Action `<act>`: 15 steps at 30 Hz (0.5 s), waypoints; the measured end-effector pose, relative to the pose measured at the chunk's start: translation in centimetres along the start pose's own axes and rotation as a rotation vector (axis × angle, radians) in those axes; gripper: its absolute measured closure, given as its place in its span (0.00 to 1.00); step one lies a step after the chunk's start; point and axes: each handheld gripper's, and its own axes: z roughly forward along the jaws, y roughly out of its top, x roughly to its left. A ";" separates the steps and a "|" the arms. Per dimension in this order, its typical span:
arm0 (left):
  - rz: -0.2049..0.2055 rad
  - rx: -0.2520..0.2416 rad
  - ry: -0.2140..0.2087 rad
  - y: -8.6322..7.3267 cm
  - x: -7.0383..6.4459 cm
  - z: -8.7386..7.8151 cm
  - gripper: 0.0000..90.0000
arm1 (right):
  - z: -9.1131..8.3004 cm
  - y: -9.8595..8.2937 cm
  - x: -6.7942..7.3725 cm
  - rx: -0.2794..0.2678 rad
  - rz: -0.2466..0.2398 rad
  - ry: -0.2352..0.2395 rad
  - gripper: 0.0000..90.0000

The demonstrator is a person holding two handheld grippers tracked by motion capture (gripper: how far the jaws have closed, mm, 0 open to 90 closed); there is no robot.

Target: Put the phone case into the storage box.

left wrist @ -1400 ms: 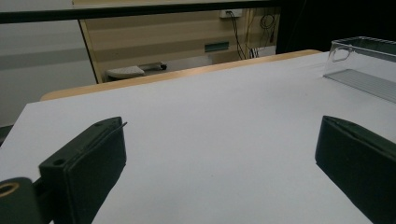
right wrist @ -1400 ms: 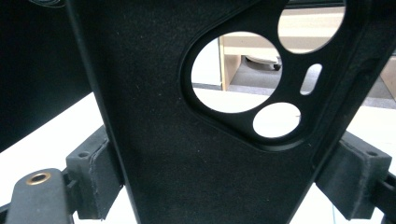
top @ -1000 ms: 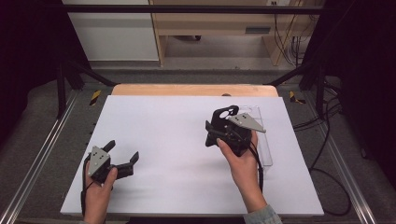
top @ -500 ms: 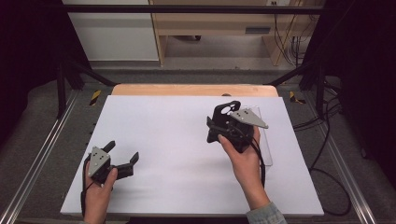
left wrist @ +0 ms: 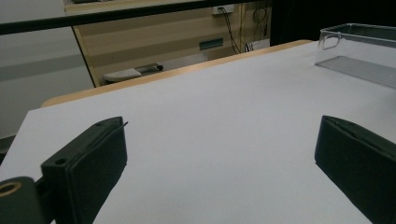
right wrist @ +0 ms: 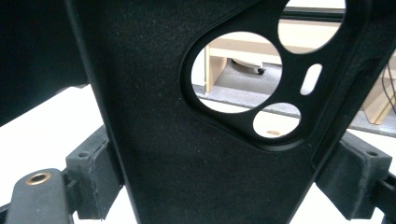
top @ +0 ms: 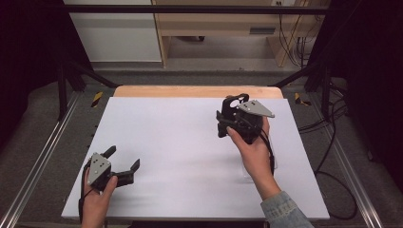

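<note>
right gripper [top: 227, 124] raised over right half of white table [top: 180, 137], jaws clamped on flat black phone case [right wrist: 196, 154] standing between them. left gripper [top: 124, 164] near front-left corner, jaws spread wide, empty.

The right claw [top: 227, 124] hangs over the far right part of the tabletop [top: 180, 142], with a flat holed part [right wrist: 201, 154] between its jaws. A clear tray [left wrist: 359, 56] lies on the tabletop beneath and behind it. The left claw [top: 124, 164] sits well apart, near the front left corner, the tray ahead to its right.
</note>
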 end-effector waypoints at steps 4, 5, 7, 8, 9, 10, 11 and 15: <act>-0.019 0.001 -0.025 -0.4 -0.2 -0.2 0.03 | 0.7 0.3 -1.1 0.009 0.010 -0.022 0.15; -0.019 0.002 -0.029 -0.4 -0.2 -0.2 0.03 | 1.0 0.6 -1.6 0.004 0.019 -0.033 0.15; -0.011 0.004 -0.032 -0.5 -0.3 -0.2 0.03 | 1.1 0.8 -1.9 0.002 0.023 -0.035 0.15; -0.008 0.008 -0.034 -0.5 -0.4 -0.3 0.03 | 1.2 1.1 -2.4 -0.005 0.029 -0.048 0.15; -0.005 0.009 -0.032 -0.6 -0.4 -0.4 0.03 | 1.3 1.3 -2.6 -0.009 0.031 -0.056 0.15; 0.001 0.012 -0.030 -0.6 -0.5 -0.5 0.03 | 1.3 1.3 -2.6 -0.009 0.031 -0.056 0.15; 0.004 0.015 -0.030 -0.7 -0.5 -0.6 0.03 | 1.3 1.4 -2.8 -0.013 0.036 -0.059 0.15; -0.001 0.014 -0.026 -0.6 -0.5 -0.7 0.03 | 1.5 1.5 -3.7 -0.025 0.068 -0.067 0.15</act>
